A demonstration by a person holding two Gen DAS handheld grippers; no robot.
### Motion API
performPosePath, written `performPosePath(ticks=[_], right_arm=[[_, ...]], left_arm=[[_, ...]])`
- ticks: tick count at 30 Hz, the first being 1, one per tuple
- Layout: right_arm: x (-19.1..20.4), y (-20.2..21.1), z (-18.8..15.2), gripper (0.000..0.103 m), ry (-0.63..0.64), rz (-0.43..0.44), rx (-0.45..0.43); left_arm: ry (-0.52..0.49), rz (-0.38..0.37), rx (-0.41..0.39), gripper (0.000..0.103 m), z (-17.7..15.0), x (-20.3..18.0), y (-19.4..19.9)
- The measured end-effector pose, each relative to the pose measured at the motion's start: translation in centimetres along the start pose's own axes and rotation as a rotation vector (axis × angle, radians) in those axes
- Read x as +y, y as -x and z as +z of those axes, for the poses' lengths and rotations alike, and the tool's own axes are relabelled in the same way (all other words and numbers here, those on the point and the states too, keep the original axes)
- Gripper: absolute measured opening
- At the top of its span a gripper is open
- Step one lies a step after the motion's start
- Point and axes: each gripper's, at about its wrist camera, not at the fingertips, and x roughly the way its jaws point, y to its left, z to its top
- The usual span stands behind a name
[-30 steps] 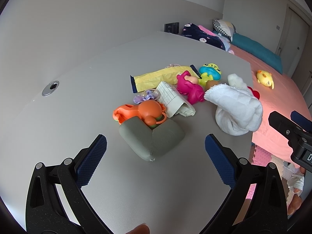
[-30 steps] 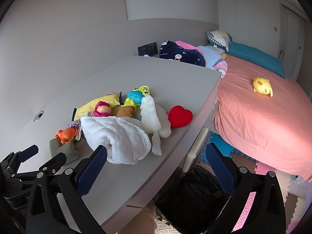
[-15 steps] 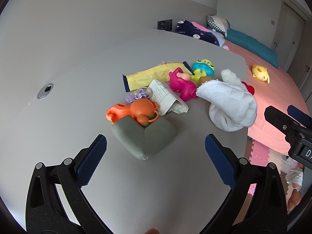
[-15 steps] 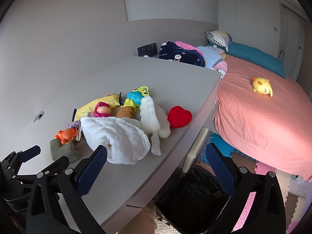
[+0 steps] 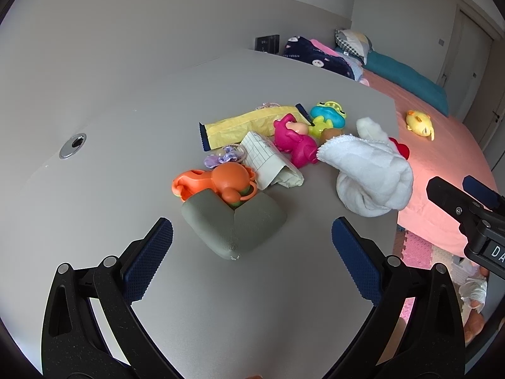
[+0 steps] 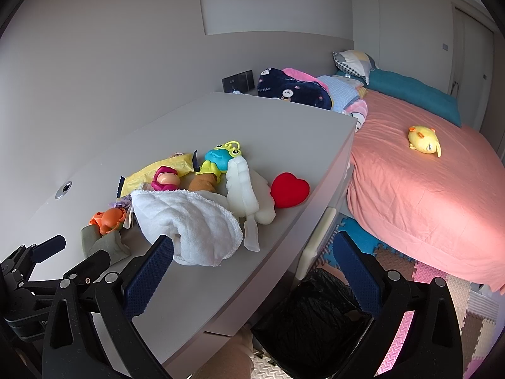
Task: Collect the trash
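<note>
Standing wide across the near foreground, the pale grey desk (image 5: 126,145) carried a mixed heap; a black-lined bin (image 6: 312,312) waited below its right edge. The crumpled yellow wrapper (image 5: 249,123) lay far in the heap. Left gripper (image 5: 252,249) and right gripper (image 6: 252,268) hovered, jaws apart and empty, presumably choosing.

Roughly five toys (image 5: 232,179), one towel (image 5: 372,177), two wrappers (image 5: 249,123)

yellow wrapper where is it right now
The yellow wrapper lies at the far side of the pile on the table, behind the pink toy and checked paper.
</note>
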Motion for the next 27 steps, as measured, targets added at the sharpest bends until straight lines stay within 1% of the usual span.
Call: performPosePath(ticks=[6,8,11,16,19,27], right_arm=[[0.00,0.06,-0.01,0.100,0.000,0.000,-0.001],[0.00,0.06,-0.01,0.100,-0.001,0.000,-0.001],[0.00,0.07,-0.02,0.100,-0.001,0.000,-0.001],[0.01,0.08,-0.03,0.100,0.000,0.001,-0.002],[0.02,0.09,-0.04,0.101,0.000,0.000,-0.001],[0.04,0.12,-0.03,0.100,0.002,0.003,-0.002]], left_arm=[[0.022,-0.009,0.008,0.097,0.13,0.40,-0.06],[0.027,0.003,-0.004,0.097,0.14,0.52,0.05],[0.036,0.002,-0.016,0.097,0.19,0.73,0.30],[0.037,0.001,-0.008,0.097,0.18,0.69,0.16],[0.027,0.016,-0.014,0.097,0.13,0.59,0.17],[0.044,0.020,0.003,0.097,0.11,0.94,-0.13]])
